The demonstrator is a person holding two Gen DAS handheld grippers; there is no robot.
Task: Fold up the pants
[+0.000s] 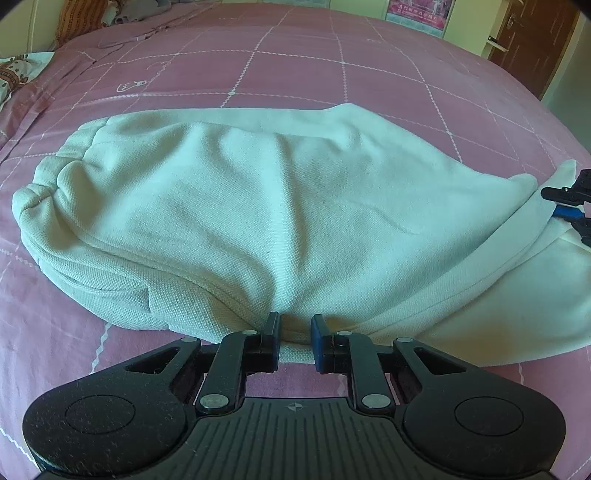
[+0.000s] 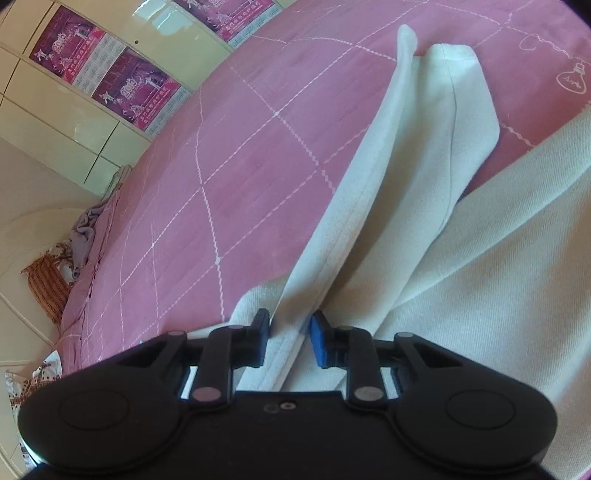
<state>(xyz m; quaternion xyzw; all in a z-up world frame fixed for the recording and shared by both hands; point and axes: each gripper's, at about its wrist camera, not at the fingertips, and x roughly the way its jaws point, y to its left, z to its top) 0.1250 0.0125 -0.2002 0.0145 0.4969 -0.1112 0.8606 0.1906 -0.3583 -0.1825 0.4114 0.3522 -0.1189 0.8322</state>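
Observation:
Cream-white pants (image 1: 277, 203) lie folded over in a thick bundle on a pink checked bedspread (image 1: 295, 66), waistband end to the left. My left gripper (image 1: 295, 332) is at the bundle's near edge, shut on a fold of the fabric. At the right edge of that view my right gripper (image 1: 561, 206) sits at the pants' other end. In the right wrist view the pants (image 2: 480, 258) spread to the right, and a hemmed leg edge (image 2: 369, 177) runs back between the fingers of my right gripper (image 2: 290, 332), which is shut on it.
The bedspread (image 2: 221, 166) stretches wide on all sides of the pants. Patterned cushions and cloths (image 1: 22, 74) lie at the bed's far left. A lilac cloth (image 2: 85, 229) hangs at the bed's edge. A wardrobe with posters (image 2: 92, 74) and a brown door (image 1: 528, 33) stand beyond.

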